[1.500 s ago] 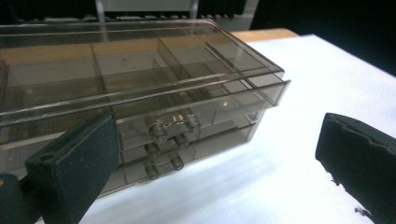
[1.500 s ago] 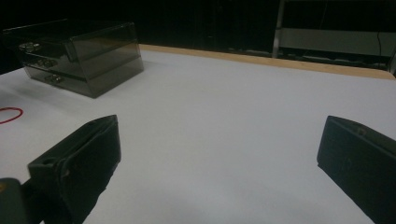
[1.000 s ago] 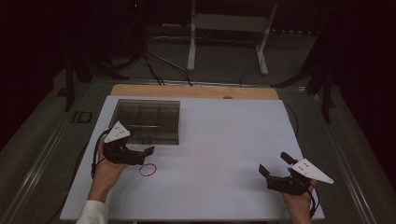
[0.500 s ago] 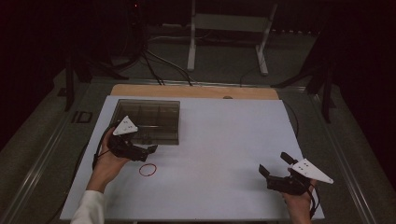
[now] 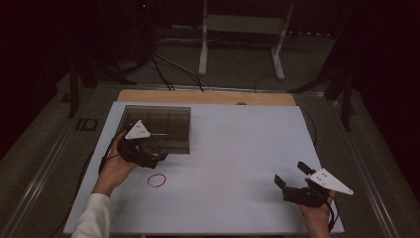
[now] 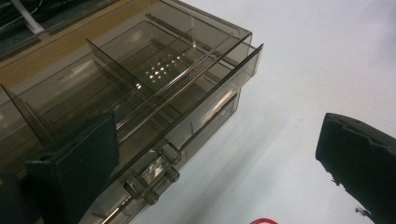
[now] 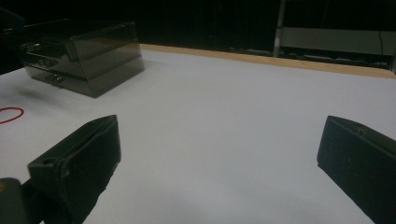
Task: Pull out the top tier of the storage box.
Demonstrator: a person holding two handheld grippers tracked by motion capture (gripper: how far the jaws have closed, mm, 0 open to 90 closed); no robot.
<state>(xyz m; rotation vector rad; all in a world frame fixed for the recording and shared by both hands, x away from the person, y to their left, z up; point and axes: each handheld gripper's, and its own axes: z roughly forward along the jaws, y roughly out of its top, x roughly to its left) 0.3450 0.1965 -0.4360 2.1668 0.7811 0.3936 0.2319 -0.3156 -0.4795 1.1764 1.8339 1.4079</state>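
Observation:
A smoky clear drawer box (image 5: 163, 126) stands at the back left of the white table. In the left gripper view its front (image 6: 196, 126) faces me, with small clear knobs (image 6: 170, 152), and the top drawer stands out a little. My left gripper (image 5: 157, 151) is open right at the box's front, one jaw over its near corner, holding nothing (image 6: 219, 154). A red rubber band (image 5: 157, 180) lies flat just in front of it. My right gripper (image 5: 289, 174) hovers open and empty near the front right of the table (image 7: 219, 154).
The white sheet (image 5: 237, 148) covers most of the table, with a wooden strip (image 5: 208, 96) along the far edge. Beyond it stand a white metal stand (image 5: 240, 29) and floor cables (image 5: 163, 59). The box (image 7: 84, 51) and band (image 7: 10, 115) lie far left in the right gripper view.
My left gripper has moved forward, away from the red band, up to the box's front. The right gripper has stayed where it was.

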